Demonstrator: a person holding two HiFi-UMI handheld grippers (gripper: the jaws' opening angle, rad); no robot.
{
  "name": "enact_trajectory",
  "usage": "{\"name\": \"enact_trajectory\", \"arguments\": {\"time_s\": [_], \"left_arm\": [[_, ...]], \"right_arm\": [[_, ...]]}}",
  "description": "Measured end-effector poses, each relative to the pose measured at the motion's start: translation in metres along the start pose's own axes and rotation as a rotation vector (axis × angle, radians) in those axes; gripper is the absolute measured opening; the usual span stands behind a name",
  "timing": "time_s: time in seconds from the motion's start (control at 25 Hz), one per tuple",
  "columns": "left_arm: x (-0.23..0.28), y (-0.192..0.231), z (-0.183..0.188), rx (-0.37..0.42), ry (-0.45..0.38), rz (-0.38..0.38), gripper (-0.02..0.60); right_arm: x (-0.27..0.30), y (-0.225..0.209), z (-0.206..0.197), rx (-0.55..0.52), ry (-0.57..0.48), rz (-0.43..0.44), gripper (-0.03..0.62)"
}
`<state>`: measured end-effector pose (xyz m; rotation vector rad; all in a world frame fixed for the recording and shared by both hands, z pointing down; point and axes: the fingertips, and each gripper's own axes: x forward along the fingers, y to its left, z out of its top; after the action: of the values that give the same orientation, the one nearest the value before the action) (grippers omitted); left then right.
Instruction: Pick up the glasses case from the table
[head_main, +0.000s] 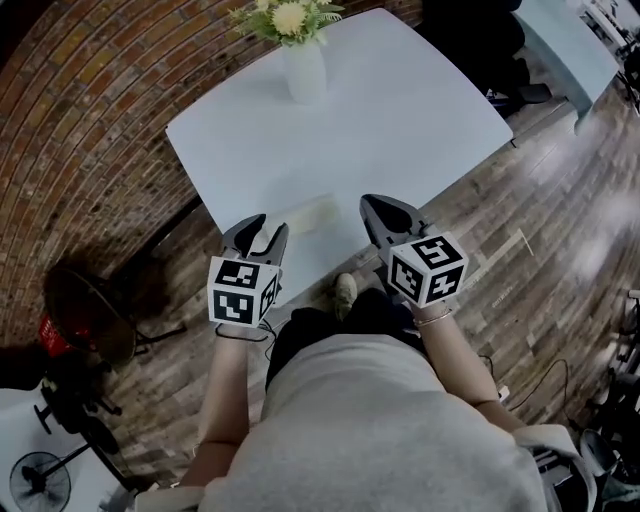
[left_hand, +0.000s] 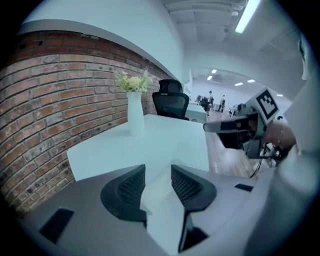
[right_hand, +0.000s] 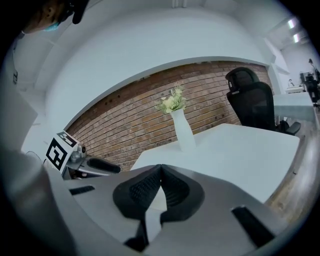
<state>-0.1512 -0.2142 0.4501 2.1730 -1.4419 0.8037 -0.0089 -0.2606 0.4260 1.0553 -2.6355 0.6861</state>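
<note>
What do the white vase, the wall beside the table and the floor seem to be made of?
The vase looks like ceramic, perhaps opaque glass: white, smooth, plain. The wall is brick, rough and matte: red-brown courses with pale mortar joints. The floor looks like wood planks or wood-look laminate, slightly glossy: grain streaks, plank seams, soft light reflections.

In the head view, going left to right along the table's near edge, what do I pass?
Dark floor fan → left gripper → glasses case → right gripper
</note>
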Motion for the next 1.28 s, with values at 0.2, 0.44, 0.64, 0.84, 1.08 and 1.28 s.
{"name": "enact_trajectory", "arguments": {"time_s": [0.2,0.44,0.64,0.84,1.08,1.28], "left_arm": [[0.018,0.008,-0.025,0.195,0.154,-0.030,0.247],[0.044,0.003,-0.046,0.460,0.301,-0.123,0.292],[0.064,0.002,-0.067,0.581,0.404,-0.186,0.302],[0.078,0.000,-0.070,0.605,0.455,-0.245,0.302],[0.092,-0.004,-0.081,0.663,0.543,-0.312,0.302],[0.097,-0.007,-0.083,0.687,0.571,-0.325,0.302]], "right_arm": [[0.015,-0.007,-0.006,0.002,0.036,0.042,-0.002],[0.022,-0.014,-0.027,0.031,0.097,0.062,-0.002],[0.023,-0.023,-0.034,0.065,0.113,0.065,-0.002],[0.022,-0.032,-0.045,0.105,0.134,0.052,-0.002],[0.021,-0.037,-0.059,0.121,0.151,0.057,-0.002],[0.018,-0.042,-0.066,0.141,0.155,0.048,-0.002]]}}
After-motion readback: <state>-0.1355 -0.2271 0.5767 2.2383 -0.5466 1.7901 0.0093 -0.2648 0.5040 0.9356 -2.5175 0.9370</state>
